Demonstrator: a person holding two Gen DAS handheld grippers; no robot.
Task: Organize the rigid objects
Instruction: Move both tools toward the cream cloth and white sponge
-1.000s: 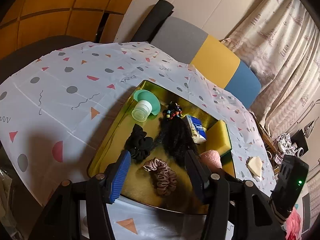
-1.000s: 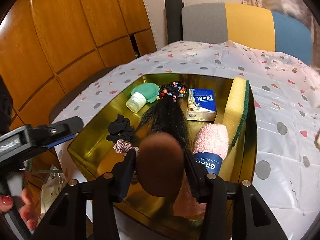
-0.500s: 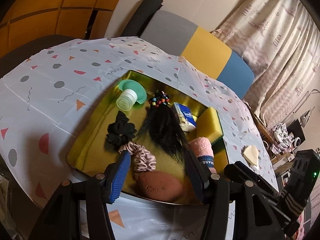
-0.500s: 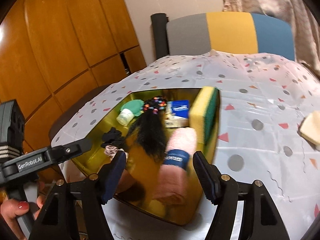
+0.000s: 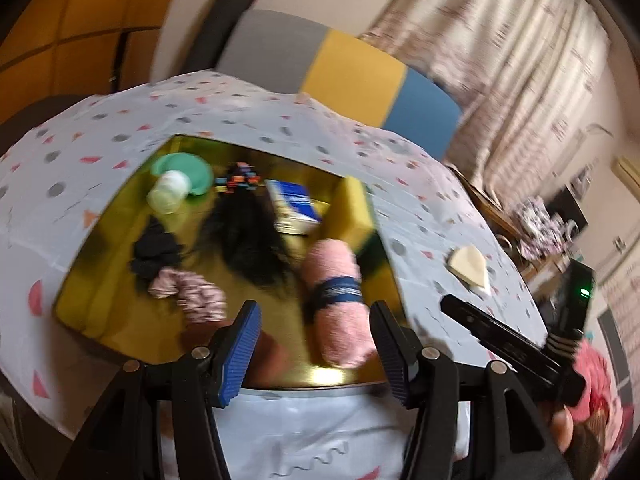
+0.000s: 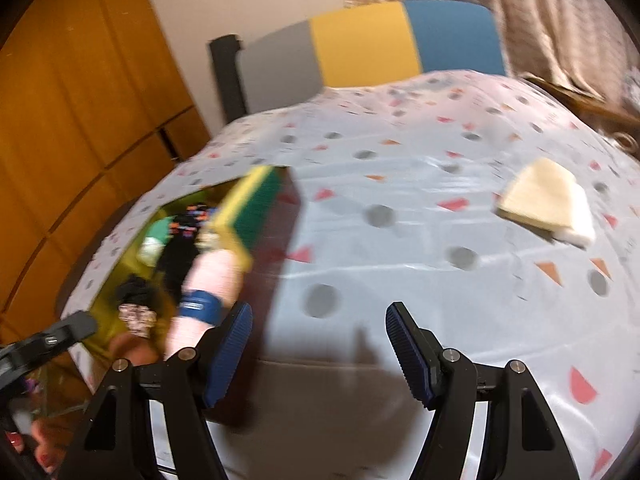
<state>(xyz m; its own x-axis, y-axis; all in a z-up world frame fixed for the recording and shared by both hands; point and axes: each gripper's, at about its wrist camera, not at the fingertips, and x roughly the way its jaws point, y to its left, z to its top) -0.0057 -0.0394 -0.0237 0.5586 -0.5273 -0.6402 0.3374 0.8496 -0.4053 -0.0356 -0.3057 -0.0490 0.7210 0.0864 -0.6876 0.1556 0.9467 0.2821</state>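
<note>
Since the earlier frame, the brown round object has been let go into the gold tray [image 5: 100, 236], and the right gripper [image 6: 318, 350] has been swung off over the surface [image 6: 400, 240], its jaws having just been opening and now seen wide and empty. The left gripper [image 5: 316, 354] is held with jaws wide and empty at the tray's near edge, the brown object [image 5: 272, 354] seen low in the frame. One placement is judged done; the cream wedge [image 6: 548, 200], at right, may be next.

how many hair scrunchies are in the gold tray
2: a black scrunchie at the gold tray's left side, and a pink patterned scrunchie just in front of it. Others may be hidden.
</note>
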